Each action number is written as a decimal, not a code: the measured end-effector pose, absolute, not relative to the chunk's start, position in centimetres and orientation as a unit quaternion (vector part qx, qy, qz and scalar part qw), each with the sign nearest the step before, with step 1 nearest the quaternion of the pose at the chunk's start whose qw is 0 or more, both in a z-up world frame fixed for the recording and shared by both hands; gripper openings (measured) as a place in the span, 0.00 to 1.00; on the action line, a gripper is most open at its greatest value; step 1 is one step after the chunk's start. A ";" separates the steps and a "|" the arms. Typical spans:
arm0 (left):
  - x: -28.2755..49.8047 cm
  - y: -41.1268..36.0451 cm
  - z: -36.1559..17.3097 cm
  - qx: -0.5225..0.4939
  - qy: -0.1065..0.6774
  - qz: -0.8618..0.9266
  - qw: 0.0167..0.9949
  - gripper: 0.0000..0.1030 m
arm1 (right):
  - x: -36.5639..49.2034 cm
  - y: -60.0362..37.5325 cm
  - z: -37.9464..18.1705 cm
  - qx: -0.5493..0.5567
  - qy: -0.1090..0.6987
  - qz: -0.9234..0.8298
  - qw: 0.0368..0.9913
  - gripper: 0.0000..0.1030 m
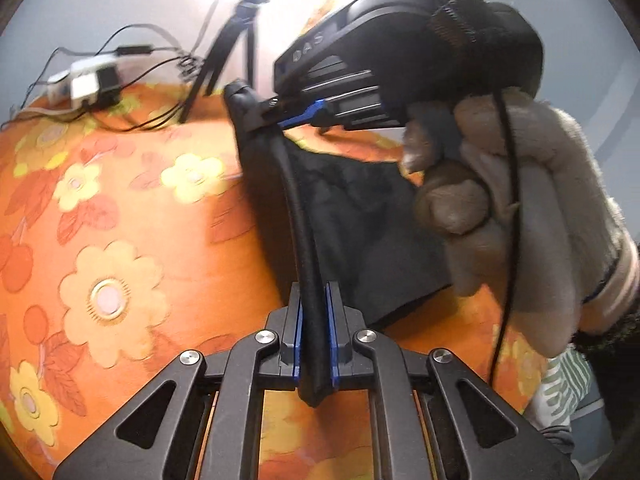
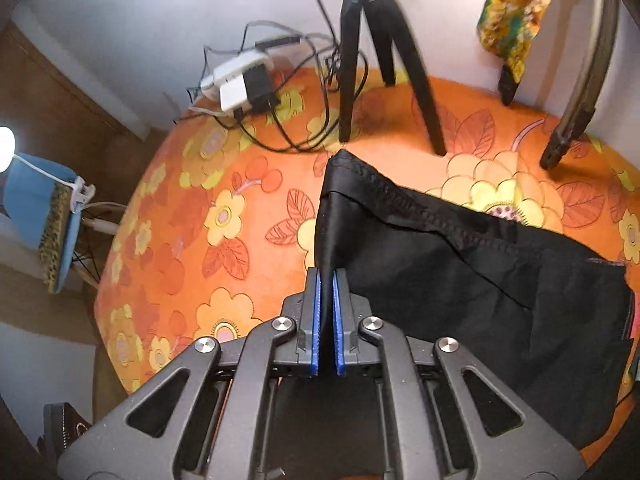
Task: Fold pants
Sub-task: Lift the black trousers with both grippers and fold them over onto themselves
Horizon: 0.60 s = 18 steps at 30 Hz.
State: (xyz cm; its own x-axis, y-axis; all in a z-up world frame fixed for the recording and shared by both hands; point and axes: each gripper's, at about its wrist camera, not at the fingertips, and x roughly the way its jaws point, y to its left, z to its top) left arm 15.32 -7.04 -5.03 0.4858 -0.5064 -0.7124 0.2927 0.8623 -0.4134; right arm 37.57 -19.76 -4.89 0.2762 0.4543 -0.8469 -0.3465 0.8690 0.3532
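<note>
Black pants lie partly folded on an orange flowered tablecloth. My right gripper is shut on a raised fold of the pants near their left edge. My left gripper is shut on a rolled black edge of the pants, which stretches taut up and away. In the left wrist view the right gripper, held by a gloved hand, pinches the far end of that same edge above the table.
A black tripod stands at the table's far edge. A white power strip with black plugs and cables lies at the far left. A dark chair leg and patterned cloth are at the far right. A blue lamp is off the table's left.
</note>
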 end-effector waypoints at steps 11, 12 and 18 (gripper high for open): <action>17.4 -16.4 -1.7 -0.097 0.431 -0.301 0.845 0.08 | 37.7 -30.4 -1.1 0.100 0.501 0.221 0.831 0.04; 17.8 -17.4 -1.9 -0.093 0.431 -0.306 0.844 0.08 | 37.7 -31.4 -1.2 0.104 0.497 0.215 0.834 0.04; 19.5 -22.9 -3.1 -0.093 0.439 -0.333 0.829 0.08 | 37.7 -37.7 -2.1 0.121 0.489 0.181 0.845 0.04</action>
